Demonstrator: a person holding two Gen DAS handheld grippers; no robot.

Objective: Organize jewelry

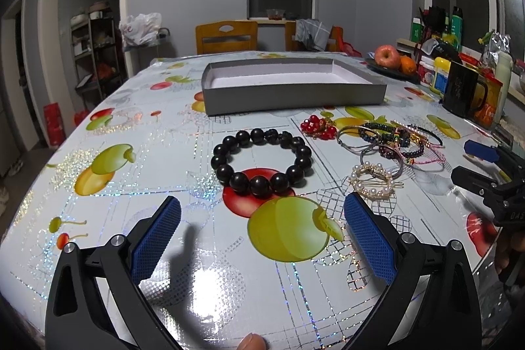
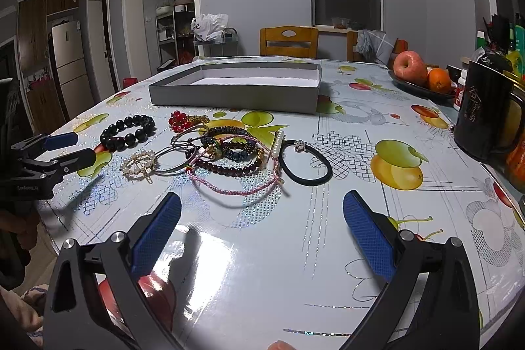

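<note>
The jewelry lies loose on a bench [image 1: 147, 153] covered with a glossy fruit-printed oilcloth, none of it inside the box. A bracelet of large round black beads [image 1: 261, 162] lies flat by itself in front of the left gripper [image 1: 262, 238]. To its right, a cluster of small red beads with gold bits [image 1: 317, 127] sits nearest the box, and a round pearl-and-gold hair clip [image 1: 373, 181] lies closer to the bench edge. Between and beyond these is a tangled pile of thin bangles, dark beaded bracelets and pink woven cords [image 2: 223, 153], overlapping one another. On the pile's right edge, touching it, are a short bar of white pearls [image 2: 278, 144] and a black elastic hair tie with a small silver charm [image 2: 305, 163].

Behind the jewelry stands a shallow rectangular grey cardboard box with a white inside [image 1: 292, 87], open at the top; its visible floor is bare.

The left gripper hovers low over the bench with its blue-padded jaws spread wide, holding nothing. The right gripper [image 2: 262, 236] is likewise wide apart and empty, aimed at the pile and the hair tie.

Further right on the bench, a dark plate [image 2: 416, 89] carries a red apple [image 2: 410, 66] and an orange [image 2: 439, 79]. A black mug with pale lettering [image 2: 482, 113] stands near it.
</note>
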